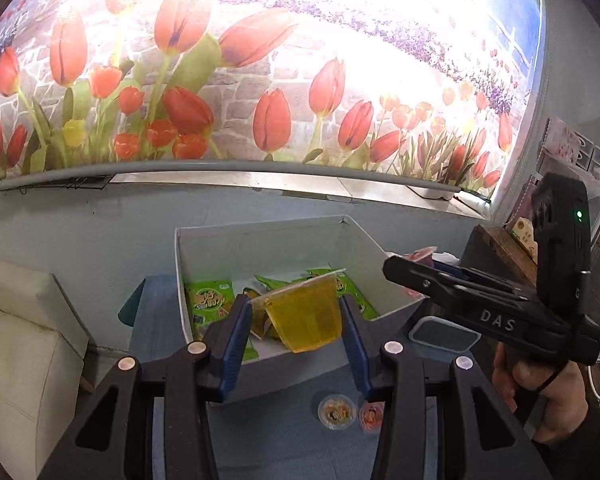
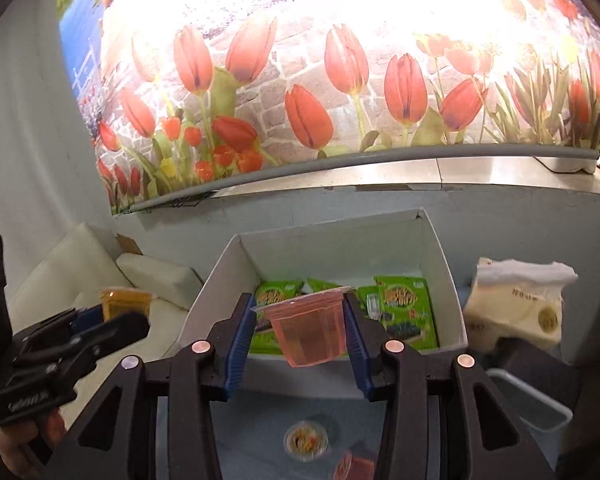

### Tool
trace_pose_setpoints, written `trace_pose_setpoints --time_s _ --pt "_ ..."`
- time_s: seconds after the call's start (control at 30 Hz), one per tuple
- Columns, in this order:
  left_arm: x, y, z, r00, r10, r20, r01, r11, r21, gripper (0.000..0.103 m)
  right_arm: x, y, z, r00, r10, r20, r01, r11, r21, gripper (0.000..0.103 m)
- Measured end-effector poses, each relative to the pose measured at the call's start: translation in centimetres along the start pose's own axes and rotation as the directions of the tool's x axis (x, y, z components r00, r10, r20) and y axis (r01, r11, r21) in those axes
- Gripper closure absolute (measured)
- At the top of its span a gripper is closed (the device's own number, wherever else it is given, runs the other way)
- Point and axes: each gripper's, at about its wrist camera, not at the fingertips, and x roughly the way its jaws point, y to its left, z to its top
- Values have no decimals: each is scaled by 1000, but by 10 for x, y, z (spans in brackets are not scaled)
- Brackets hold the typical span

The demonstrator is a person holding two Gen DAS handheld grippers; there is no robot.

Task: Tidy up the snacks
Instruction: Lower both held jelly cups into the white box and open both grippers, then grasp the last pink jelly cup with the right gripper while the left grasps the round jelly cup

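Observation:
My left gripper (image 1: 296, 316) is shut on a yellow jelly cup (image 1: 304, 316) and holds it above the near edge of a white box (image 1: 260, 236). My right gripper (image 2: 300, 328) is shut on a pink jelly cup (image 2: 308, 332), also above the white box (image 2: 328, 236). Green snack packets (image 1: 210, 300) lie in the box and show in the right wrist view too (image 2: 408, 308). On the blue tabletop (image 1: 280, 440) below stand a clear cup with orange filling (image 1: 337, 411) and a pink cup (image 1: 371, 416).
A white cushion (image 1: 20, 340) lies at the left. A grey tray (image 1: 444, 334) sits to the right of the box. A cream-coloured bag (image 2: 516, 304) stands at the right. A tulip-print wall (image 1: 260, 80) with a metal ledge is behind the box.

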Motion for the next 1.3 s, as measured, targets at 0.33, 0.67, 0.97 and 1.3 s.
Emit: trace_pose_setpoints --time_s 0.33,0.67,0.97,1.3 --pt "75 22 3 992 98 -84 -97 995 20 33 64 -33 10 994 -18 -110 29 995 99 43" --pt "72 37 -2 982 161 -95 -161 987 1 0 48 -47 11 995 -60 -77 69 991 115 0" --pt "34 21 -20 991 118 -69 -118 993 4 0 -11 -23 -15 999 -15 34 13 999 45 0" --pt "-26 -14 -112 996 53 -68 -50 998 48 0 -25 -30 -124 989 -78 -123 75 997 -26 0"
